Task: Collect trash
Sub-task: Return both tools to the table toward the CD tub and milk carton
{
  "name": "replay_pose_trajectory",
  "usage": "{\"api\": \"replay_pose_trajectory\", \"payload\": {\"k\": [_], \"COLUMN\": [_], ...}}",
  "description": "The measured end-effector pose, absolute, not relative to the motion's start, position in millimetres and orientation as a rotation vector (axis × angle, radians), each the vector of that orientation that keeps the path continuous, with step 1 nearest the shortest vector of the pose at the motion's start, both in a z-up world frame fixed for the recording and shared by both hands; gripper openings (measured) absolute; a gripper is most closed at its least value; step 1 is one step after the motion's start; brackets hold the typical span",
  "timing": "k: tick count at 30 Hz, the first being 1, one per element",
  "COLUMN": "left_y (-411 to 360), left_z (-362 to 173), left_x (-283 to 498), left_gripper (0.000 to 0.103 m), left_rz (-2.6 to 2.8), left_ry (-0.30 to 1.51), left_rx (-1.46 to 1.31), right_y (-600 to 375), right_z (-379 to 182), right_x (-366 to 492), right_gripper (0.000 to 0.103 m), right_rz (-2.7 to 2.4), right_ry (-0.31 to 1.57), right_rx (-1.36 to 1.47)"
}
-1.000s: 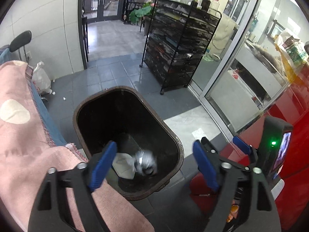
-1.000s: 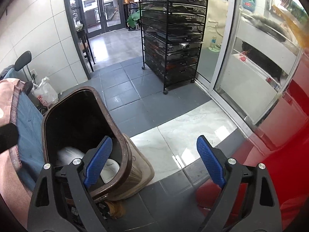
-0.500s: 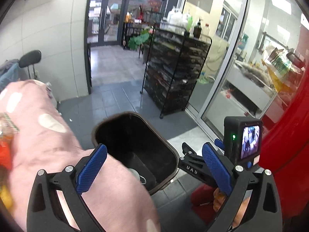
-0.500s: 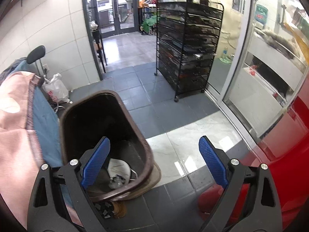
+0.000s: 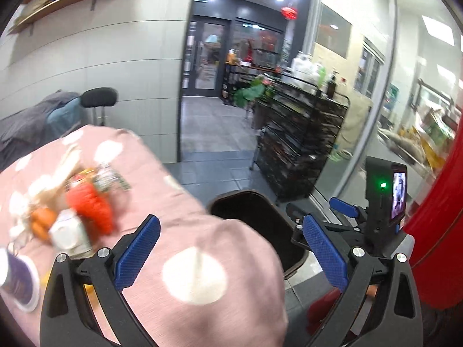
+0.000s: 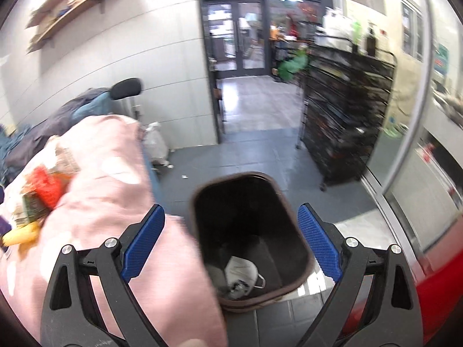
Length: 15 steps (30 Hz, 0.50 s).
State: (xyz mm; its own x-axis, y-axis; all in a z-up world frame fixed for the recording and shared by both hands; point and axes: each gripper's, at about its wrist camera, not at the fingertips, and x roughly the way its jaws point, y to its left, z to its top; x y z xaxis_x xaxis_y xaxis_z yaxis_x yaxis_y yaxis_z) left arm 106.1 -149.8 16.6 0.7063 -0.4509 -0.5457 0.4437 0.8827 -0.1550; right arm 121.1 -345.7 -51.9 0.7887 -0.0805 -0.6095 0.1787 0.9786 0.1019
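Down in the dark brown trash bin (image 6: 301, 248) lie a white face mask (image 6: 241, 269) and a crumpled scrap beside it. My right claw (image 6: 231, 243) gapes empty above the bin. My left claw (image 5: 231, 257) is spread wide too, nothing between its pads, over the pink polka-dot cloth (image 5: 202, 274), where blurred wrappers (image 5: 86, 208) lie heaped.

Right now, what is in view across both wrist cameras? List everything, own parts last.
Trash bin: one, dark brown, on the floor.
Face mask: one, white, inside the bin.
Pink cover: one, pink with pale spots, left of the bin.
Litter pile: several blurred pieces, orange, white, on the cover.
Wire rack: one, black, by the glass.
Plastic bag: one, white, by the wall.
Left gripper: blue pads, open, empty.
Right gripper: blue pads, open, empty.
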Motion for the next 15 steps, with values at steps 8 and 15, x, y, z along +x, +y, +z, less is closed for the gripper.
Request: {"api": "replay_pose_trajectory", "payload": {"k": [8, 15], "left_y": [-96, -38], "left_z": [19, 14], "left_x": [96, 86], "left_gripper": [0.097, 0.097], "left_rz": [-0.356, -0.23], "left_ry": [0.577, 0.565], "left_rx": [-0.067, -0.154], "right_y": [-284, -235], "right_z": [-33, -29], "right_x": [124, 124], "right_gripper": [0.092, 0.092], "right_rz": [0.01, 0.16], "right_ry": [0.63, 0.65], "right_rx": [0.09, 0.04]}}
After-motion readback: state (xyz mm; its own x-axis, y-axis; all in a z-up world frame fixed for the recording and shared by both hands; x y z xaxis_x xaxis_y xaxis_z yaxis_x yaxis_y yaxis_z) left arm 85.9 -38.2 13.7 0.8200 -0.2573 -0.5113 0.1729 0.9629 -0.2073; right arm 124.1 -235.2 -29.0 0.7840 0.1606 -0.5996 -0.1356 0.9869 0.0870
